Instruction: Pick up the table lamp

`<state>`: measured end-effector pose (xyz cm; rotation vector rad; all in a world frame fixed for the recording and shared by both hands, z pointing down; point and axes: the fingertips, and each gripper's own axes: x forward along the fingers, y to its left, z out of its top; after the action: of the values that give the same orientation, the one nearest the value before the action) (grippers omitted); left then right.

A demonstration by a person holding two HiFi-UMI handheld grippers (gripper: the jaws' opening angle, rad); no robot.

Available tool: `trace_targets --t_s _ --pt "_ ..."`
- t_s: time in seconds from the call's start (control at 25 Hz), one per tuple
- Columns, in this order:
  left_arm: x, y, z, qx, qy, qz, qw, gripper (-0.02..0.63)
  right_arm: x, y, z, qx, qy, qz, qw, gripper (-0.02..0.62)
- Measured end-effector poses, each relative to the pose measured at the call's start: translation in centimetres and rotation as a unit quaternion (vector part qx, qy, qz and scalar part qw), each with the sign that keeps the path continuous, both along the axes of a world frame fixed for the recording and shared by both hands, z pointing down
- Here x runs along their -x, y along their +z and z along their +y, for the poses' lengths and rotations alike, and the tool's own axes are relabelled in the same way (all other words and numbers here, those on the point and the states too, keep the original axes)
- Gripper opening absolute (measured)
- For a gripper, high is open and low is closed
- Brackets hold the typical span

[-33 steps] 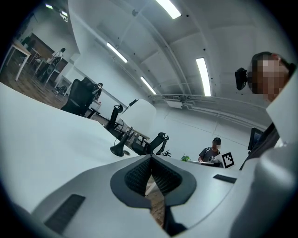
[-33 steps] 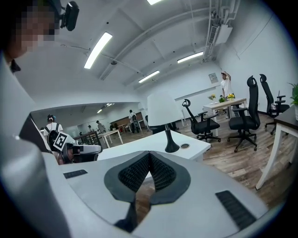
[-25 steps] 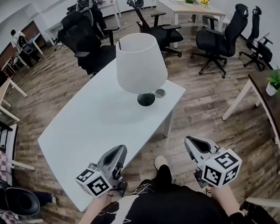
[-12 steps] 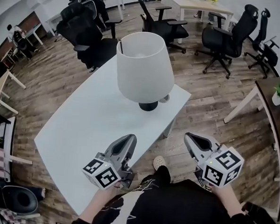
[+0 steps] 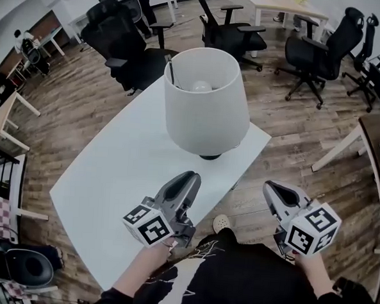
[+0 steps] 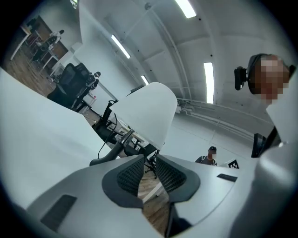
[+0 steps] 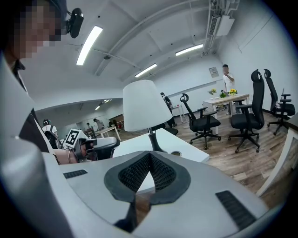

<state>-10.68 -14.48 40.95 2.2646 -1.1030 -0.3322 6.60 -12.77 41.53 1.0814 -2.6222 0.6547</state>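
The table lamp stands upright at the far right part of the white table [image 5: 105, 175], with a white shade [image 5: 205, 107] over a black base [image 5: 210, 156]. My left gripper [image 5: 189, 179] hovers over the table's near edge, pointing at the lamp and a short way from it. Its jaws are opening: a narrow gap shows between the pads, with nothing in it. In the left gripper view the shade [image 6: 149, 114] sits just above the left gripper [image 6: 150, 160]. My right gripper [image 5: 272, 188] is off the table's right side, shut and empty. In the right gripper view the lamp [image 7: 144, 104] rises ahead of the right gripper [image 7: 150, 155].
Black office chairs [image 5: 133, 35] stand beyond the table, more of them [image 5: 318, 53] at the back right. A round cable hole [image 7: 176, 152] lies in the tabletop beside the lamp's base. Wooden floor [image 5: 287, 141] spreads to the right. People stand at the far desks.
Both grippers have come forward towards the lamp. The left one has crossed onto the table's near edge, and the lamp looks larger and nearer in the head view.
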Motion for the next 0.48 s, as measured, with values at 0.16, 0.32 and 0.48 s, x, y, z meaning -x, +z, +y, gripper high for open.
trace_targets --t_s 0.16,0.32,0.48 --pt "-0.1 -1.0 -1.9 -0.003 0.004 0.067 0.9977 0.137 -0.4 0.4 -1.3 0.004 0.003 0.004 1.0 0.015" --pt "-0.6 -1.9 -3.2 -0.015 0.006 0.092 0.9956 0.199 -0.8 0.3 -2.1 0.007 -0.001 0.01 1.0 0.015" --pt "-1.2 -1.9 -4.1 -0.017 0.007 0.104 0.9945 0.227 -1.1 0.4 -2.7 0.009 -0.004 0.012 1.0 0.015"
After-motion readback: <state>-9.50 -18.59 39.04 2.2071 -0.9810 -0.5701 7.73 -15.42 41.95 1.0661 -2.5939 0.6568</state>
